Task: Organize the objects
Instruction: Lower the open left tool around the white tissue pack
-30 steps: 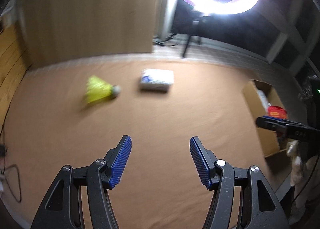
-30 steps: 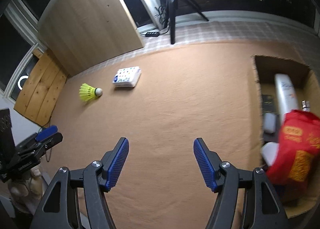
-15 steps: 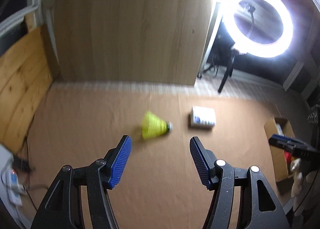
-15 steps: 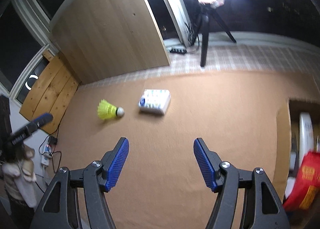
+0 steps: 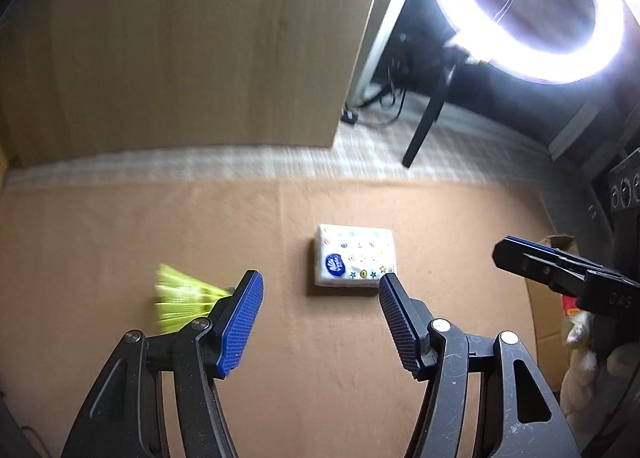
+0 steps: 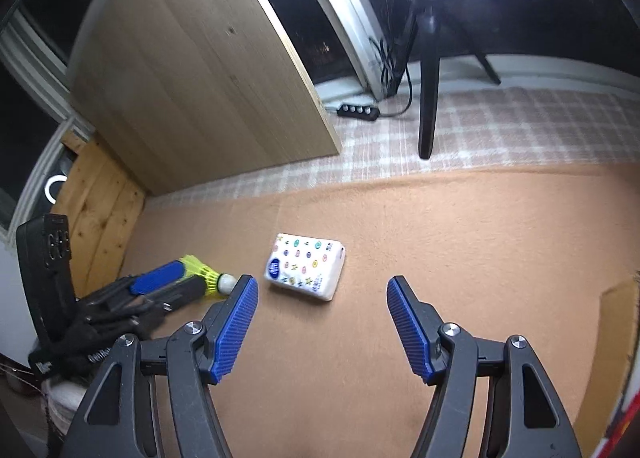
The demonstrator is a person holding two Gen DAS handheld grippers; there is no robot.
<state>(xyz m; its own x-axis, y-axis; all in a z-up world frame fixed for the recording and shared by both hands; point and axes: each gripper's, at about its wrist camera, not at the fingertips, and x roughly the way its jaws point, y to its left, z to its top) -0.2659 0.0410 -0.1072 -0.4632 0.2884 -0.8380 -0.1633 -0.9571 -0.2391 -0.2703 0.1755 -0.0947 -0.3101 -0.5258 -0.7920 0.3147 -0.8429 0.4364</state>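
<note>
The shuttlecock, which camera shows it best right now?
The right wrist view: the shuttlecock is sharp, its white cork tip visible, though the left tool covers part of the feathers. In the left wrist view the shuttlecock is a blur, its tip hidden.

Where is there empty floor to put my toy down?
The brown mat is bare between the tissue pack and the cardboard box, and in front of the pack. It's crowded by the shuttlecock, where the left gripper reaches.

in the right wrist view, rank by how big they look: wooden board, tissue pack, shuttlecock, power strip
1. wooden board, by far the largest
2. tissue pack
3. shuttlecock and power strip: they look alike in size; the shuttlecock is partly hidden behind the left gripper, and the strip lies farther off, so no ranking.
</note>
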